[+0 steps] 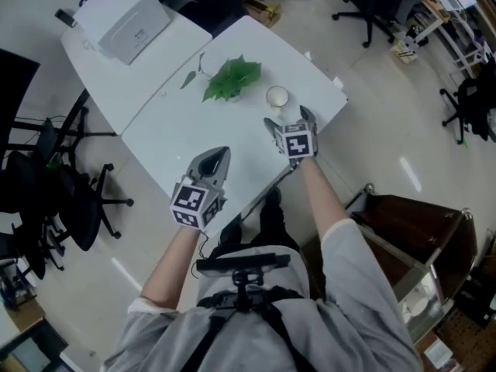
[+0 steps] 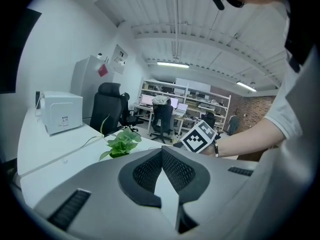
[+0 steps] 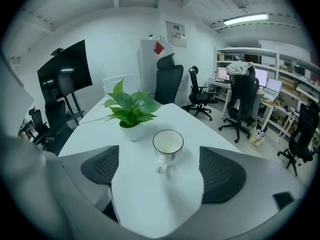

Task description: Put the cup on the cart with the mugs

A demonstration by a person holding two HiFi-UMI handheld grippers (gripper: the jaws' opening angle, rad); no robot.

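my right gripper (image 3: 160, 173) is spread wide and holds nothing. its two pads stand either side of a bare patch of white table (image 1: 167, 130), and the white cup (image 3: 168, 148) stands upright just ahead of them, in line with the gap but untouched, with its handle turned toward me. my left gripper (image 2: 161, 165) has its jaws pressed together on nothing and hovers over the near part of the table, well apart from the cup. i judge the step in hand to be the reach for the cup, with the grasp not yet made and nothing carried. the next move calls for easing the right gripper forward until the pads bracket the cup's body, closing on it squarely so the handle does not foul a pad, and lifting it clear. after that comes a swing to my right, where a brown cart (image 1: 418, 223) stands low beside me. pale round shapes inside it may be the mugs, though they are too small to tell. counted: two grippers, one cup, one leafy potted plant (image 3: 131, 109) just beside the cup on its far left, one white box-shaped machine (image 1: 124, 18) at the far end of the table, and one cart.
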